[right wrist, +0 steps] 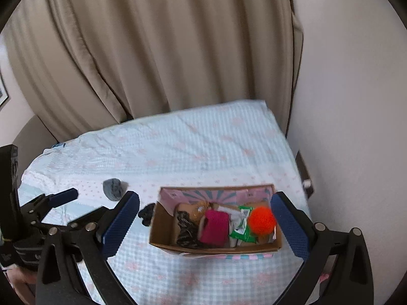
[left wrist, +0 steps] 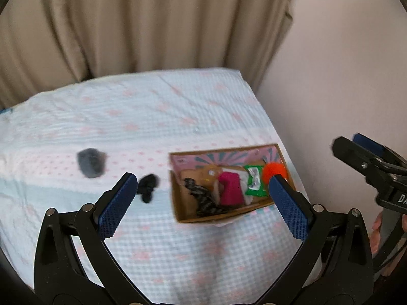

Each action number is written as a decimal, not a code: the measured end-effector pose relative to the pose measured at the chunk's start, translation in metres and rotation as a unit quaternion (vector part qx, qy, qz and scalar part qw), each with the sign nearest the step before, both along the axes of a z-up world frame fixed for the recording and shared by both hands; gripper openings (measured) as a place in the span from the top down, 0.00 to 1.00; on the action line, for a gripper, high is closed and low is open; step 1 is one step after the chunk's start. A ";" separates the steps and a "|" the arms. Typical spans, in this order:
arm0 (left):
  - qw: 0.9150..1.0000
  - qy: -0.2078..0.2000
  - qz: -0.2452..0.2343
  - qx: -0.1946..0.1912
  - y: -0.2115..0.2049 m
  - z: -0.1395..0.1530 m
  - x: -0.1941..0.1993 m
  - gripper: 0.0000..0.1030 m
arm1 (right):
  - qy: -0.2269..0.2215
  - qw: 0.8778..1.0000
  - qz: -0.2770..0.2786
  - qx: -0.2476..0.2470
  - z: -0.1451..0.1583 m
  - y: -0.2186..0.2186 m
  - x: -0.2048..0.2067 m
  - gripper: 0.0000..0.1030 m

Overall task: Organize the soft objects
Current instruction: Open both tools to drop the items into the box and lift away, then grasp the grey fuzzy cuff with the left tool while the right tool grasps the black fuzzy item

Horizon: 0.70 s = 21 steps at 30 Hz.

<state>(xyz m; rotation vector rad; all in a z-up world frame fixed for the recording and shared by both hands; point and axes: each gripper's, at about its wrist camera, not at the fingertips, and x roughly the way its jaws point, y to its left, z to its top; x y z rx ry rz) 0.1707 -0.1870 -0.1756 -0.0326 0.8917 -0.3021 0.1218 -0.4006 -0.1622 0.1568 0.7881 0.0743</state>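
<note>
Black soft bundle (left wrist: 148, 187) lies on the bed at eleven o'clock from the wide-open, empty left gripper (left wrist: 201, 198), nearer it than the equally spread, empty right gripper (right wrist: 204, 225), just left of the cardboard box (left wrist: 178, 203).

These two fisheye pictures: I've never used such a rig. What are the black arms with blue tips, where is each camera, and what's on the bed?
There is no robot. A person holds a two-finger gripper in each hand, and each carries a camera looking forward along its blue-padded fingers. One picture is from the left gripper, the other from the right gripper. Both are open and hold nothing. Each also shows at the edge of the other's view.

Below is a bed with a checked sheet. On it stands an open cardboard box holding an orange ball, a pink cloth, a green packet and other soft things. Outside, to its left, lie a grey sock and a black sock.
</note>
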 end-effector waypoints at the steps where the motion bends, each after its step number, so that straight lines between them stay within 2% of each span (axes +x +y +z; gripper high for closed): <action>1: 1.000 -0.009 0.011 -0.006 0.015 0.007 -0.008 0.00 | -0.009 1.000 0.003 0.000 0.006 0.006 -0.007 0.00; 6: 0.998 -0.036 0.043 -0.014 0.079 0.035 -0.038 0.00 | -0.036 0.999 -0.007 -0.023 0.034 0.048 -0.041 0.00; 11: 0.996 -0.060 0.066 0.010 0.139 0.053 -0.056 0.00 | -0.048 0.999 -0.023 -0.013 0.051 0.089 -0.065 0.00; 16: 0.995 -0.066 0.068 0.002 0.195 0.057 -0.058 0.00 | -0.055 0.998 -0.039 -0.012 0.053 0.135 -0.070 0.00; 21: 0.996 -0.065 0.066 0.003 0.249 0.049 -0.044 0.00 | -0.058 0.997 -0.054 -0.010 0.041 0.180 -0.062 0.00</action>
